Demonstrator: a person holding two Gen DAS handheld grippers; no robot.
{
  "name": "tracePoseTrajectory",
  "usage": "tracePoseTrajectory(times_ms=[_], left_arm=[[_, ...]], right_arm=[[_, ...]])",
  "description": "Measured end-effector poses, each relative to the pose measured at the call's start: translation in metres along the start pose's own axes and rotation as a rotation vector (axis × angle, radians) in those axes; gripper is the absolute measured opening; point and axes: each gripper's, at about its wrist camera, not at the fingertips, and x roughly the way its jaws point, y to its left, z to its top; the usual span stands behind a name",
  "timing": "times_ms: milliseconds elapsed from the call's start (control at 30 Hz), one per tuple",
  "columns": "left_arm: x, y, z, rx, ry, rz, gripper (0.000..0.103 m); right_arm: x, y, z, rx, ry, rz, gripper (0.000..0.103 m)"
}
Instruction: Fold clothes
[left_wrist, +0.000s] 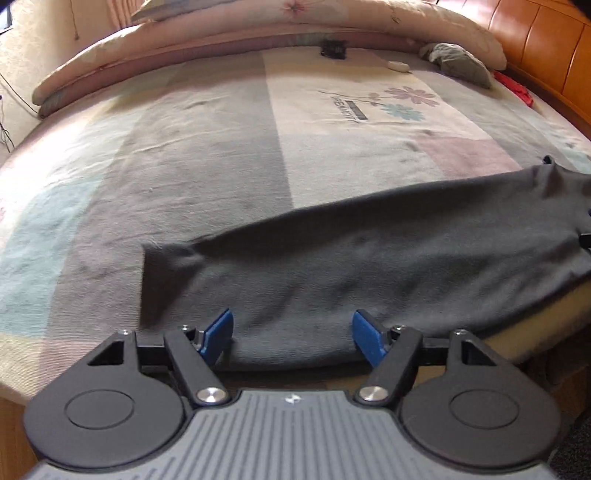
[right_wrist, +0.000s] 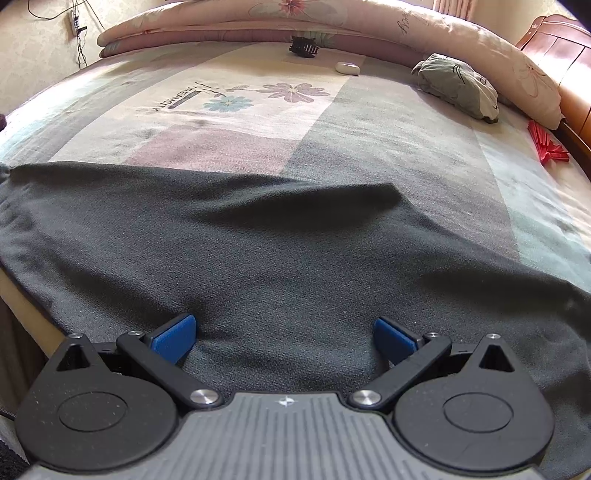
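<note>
A dark grey garment (right_wrist: 280, 258) lies spread as a long band along the near edge of the bed (left_wrist: 184, 155), its near hem hanging just over that edge. It seems to have been doubled lengthwise at least once, since it reads as a narrow strip with one squared end at the left (left_wrist: 162, 266); further cross-folds to make a compact packet appear still to be done (a judgement from the shape alone). The left gripper (left_wrist: 291, 334) hovers over the near hem with its blue pads spread wide, cloth beneath and between them but not pinched. The right gripper (right_wrist: 284, 338) is likewise spread, its pads resting on or just above the cloth further along, gripping nothing. The surface is a soft bedspread in pale blocks of grey, pink, cream and blue with a printed flower motif (right_wrist: 291, 92). At the far side sit a rolled quilt (right_wrist: 332, 26), a crumpled grey-green cloth (right_wrist: 458, 85), a black hair clip (right_wrist: 303, 47), a small white object (right_wrist: 347, 68) and something red (right_wrist: 546, 146) beside the wooden headboard (left_wrist: 546, 44). Cables hang down the wallpapered wall (right_wrist: 44, 44).
</note>
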Motion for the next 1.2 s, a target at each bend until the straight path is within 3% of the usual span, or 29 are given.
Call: tracePoseTrajectory(times_ms=[300, 400, 533, 633, 733, 867, 1000, 1100, 1200], left_arm=[[0.004, 0.015, -0.011, -0.061, 0.015, -0.017, 0.074], [-0.005, 0.022, -0.006, -0.052, -0.024, 0.008, 0.074], [-0.002, 0.035, 0.013, -0.079, -0.092, -0.019, 0.074], [0.016, 0.049, 0.024, -0.146, -0.109, -0.028, 0.074], [0.039, 0.065, 0.022, -0.228, -0.069, 0.007, 0.070], [0.025, 0.057, 0.022, -0.208, -0.109, 0.040, 0.070], [0.007, 0.041, 0.017, -0.149, -0.141, -0.074, 0.075], [0.014, 0.031, 0.004, -0.125, -0.072, -0.089, 0.075], [0.014, 0.024, -0.011, -0.081, -0.038, -0.037, 0.076]], right_arm=[[-0.014, 0.003, 0.006, -0.011, 0.009, -0.031, 0.103], [-0.017, 0.008, 0.015, -0.035, -0.007, -0.030, 0.103], [-0.021, 0.028, 0.029, -0.074, -0.041, -0.006, 0.103], [-0.024, 0.044, 0.033, -0.118, -0.050, 0.005, 0.103], [-0.029, 0.051, 0.035, -0.147, -0.053, 0.005, 0.103], [-0.031, 0.050, 0.042, -0.140, -0.058, 0.003, 0.103], [-0.027, 0.054, 0.054, -0.121, -0.064, 0.041, 0.103], [-0.021, 0.065, 0.065, -0.118, -0.069, 0.112, 0.103], [-0.015, 0.080, 0.077, -0.143, -0.081, 0.188, 0.103]])
